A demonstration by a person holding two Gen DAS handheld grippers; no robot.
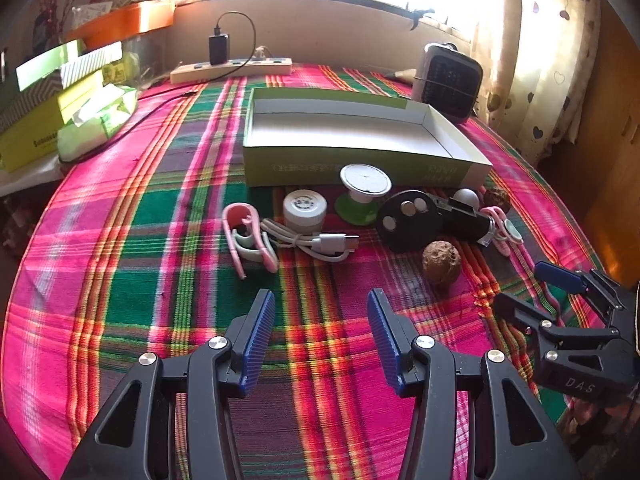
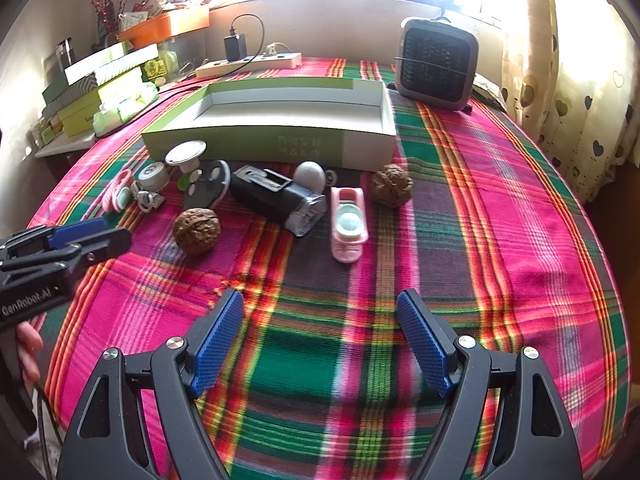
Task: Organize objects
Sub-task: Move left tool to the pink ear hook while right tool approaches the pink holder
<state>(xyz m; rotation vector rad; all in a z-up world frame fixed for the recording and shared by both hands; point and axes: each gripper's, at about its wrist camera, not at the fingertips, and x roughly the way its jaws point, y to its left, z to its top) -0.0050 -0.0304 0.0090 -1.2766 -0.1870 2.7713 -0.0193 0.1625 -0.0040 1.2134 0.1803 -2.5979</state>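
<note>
An open green-and-white box (image 1: pixel 360 168) (image 2: pixel 260 140) lies on the plaid cloth. In front of it sit a pink clip (image 1: pixel 248 236), a white cable (image 1: pixel 316 242), a white jar (image 1: pixel 304 210), a black disc (image 1: pixel 408 220), a black device (image 2: pixel 276 196), a pink-white gadget (image 2: pixel 347 224) and two walnuts (image 2: pixel 197 230) (image 2: pixel 391 186). My left gripper (image 1: pixel 321 300) hovers open short of the cable, nothing between its pads. To the right of the nearer walnut my right gripper (image 2: pixel 320 300) is open over bare cloth.
A small heater (image 2: pixel 436 64) stands at the back right and a power strip (image 2: pixel 248 64) with a charger along the back wall. Stacked boxes (image 1: pixel 48 120) crowd the left edge. A curtain hangs at the right. A hand (image 2: pixel 30 344) holds the left gripper.
</note>
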